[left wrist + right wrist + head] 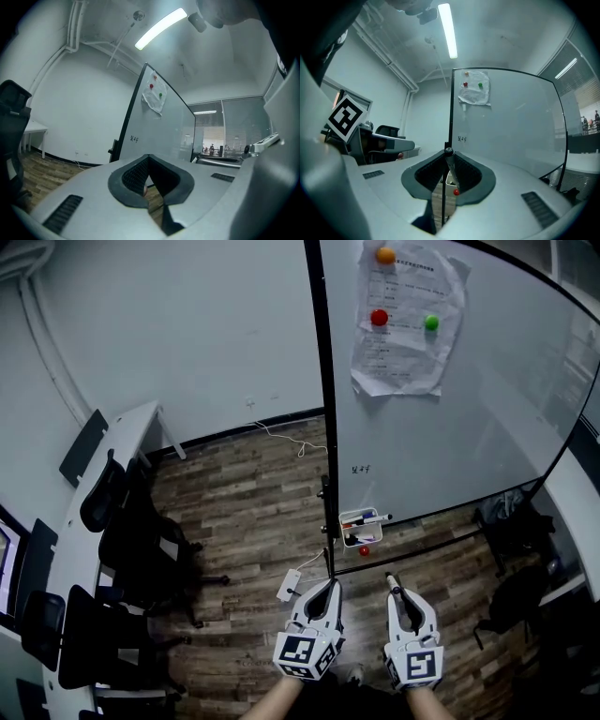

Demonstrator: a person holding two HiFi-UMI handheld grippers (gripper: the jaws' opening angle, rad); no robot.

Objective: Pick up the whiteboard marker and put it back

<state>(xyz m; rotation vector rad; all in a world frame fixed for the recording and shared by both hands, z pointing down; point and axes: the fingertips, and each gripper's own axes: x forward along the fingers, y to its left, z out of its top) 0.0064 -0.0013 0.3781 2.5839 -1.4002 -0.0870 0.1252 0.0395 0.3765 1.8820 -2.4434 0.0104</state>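
Note:
My right gripper [394, 585] is shut on a dark whiteboard marker [450, 165]. The marker lies along the jaws, and its round end [390, 578] pokes out at the fingertips. It points at the whiteboard [469, 399], just short of the white marker tray [361, 524] on the board's lower edge, which holds other markers. Through the jaws in the right gripper view, the tray [451, 180] and a red magnet [456, 191] show. My left gripper [329, 585] hovers beside the right one, its jaws closed tip to tip on nothing.
The whiteboard stands on a black frame [325, 427] with a paper sheet [405, 320] and coloured magnets pinned on it. A white power strip [289, 584] and its cable lie on the wood floor. Black office chairs [141, 549] and a desk [103, 474] are on the left, and a dark bag [511, 521] on the right.

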